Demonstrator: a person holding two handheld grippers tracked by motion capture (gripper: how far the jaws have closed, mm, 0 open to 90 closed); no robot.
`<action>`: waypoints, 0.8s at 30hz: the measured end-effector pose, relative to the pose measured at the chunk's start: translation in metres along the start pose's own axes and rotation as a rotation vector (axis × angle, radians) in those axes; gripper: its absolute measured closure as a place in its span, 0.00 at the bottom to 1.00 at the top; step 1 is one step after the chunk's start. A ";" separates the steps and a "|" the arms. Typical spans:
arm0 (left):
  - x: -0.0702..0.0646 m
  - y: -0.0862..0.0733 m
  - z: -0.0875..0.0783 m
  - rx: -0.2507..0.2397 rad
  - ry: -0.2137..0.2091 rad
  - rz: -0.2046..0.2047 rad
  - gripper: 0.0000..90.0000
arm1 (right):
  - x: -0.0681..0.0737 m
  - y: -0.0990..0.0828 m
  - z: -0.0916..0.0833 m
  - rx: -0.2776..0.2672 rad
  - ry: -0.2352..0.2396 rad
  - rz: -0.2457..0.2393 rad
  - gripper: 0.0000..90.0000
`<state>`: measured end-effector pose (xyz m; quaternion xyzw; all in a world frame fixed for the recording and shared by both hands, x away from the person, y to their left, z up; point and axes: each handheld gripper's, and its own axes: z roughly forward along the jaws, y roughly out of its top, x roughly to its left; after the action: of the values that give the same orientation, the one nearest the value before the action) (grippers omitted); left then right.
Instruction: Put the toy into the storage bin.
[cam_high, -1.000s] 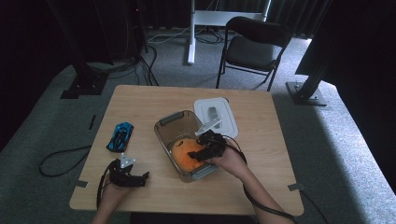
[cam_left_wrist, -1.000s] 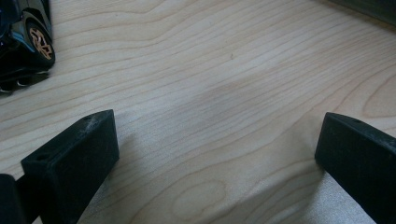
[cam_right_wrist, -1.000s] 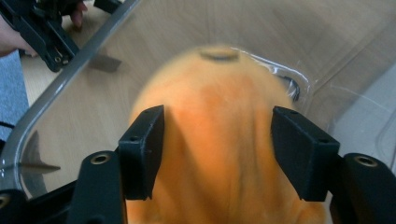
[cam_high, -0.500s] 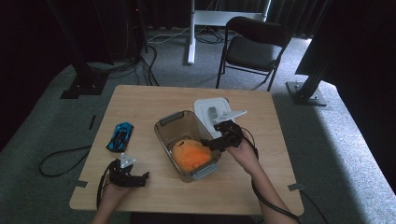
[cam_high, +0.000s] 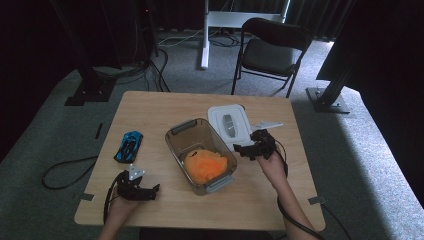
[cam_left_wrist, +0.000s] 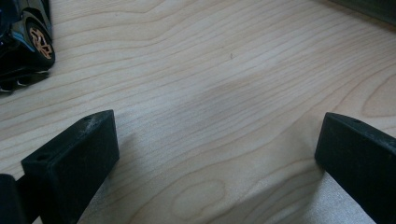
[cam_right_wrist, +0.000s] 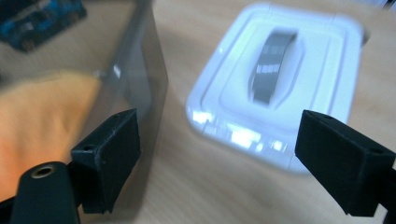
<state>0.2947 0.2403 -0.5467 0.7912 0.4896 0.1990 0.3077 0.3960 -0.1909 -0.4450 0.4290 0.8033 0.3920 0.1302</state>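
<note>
— Where is the white rectangular plastic lid (cam_right_wrist: 280, 88) with the grey handle?

— Flat on the wooden worktop (cam_high: 165, 107), just beside the clear grey plastic bin (cam_high: 200, 150) that holds the orange soft thing (cam_high: 205, 166). It lies straight ahead of the right tool (cam_high: 250, 149), whose jaws have just been opening and stand spread, nothing between them.

— Its long axis?

— Runs away from the tool; the near short edge faces it. The right hand is nearer.

— And the left tool (cam_high: 136, 189)?

— Spread and empty, near the blue toy car (cam_high: 128, 145). Open worktop to the lid's right.

Left claw (cam_high: 150, 190) gapes wide, low; right claw (cam_high: 243, 149) just spread, empty
</note>
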 end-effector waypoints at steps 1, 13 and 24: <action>0.000 0.000 0.000 0.000 -0.004 0.003 0.00 | -0.001 -0.005 0.004 0.015 0.003 -0.001 0.15; -0.001 0.002 -0.002 0.024 -0.011 -0.010 0.00 | 0.000 -0.055 0.039 0.091 0.158 0.090 0.16; 0.003 0.007 -0.011 0.024 -0.023 -0.028 0.00 | 0.015 -0.060 0.040 0.069 0.216 0.060 0.16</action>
<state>0.2941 0.2439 -0.5341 0.7902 0.4995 0.1794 0.3065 0.3738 -0.1781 -0.5143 0.4125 0.8125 0.4117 0.0162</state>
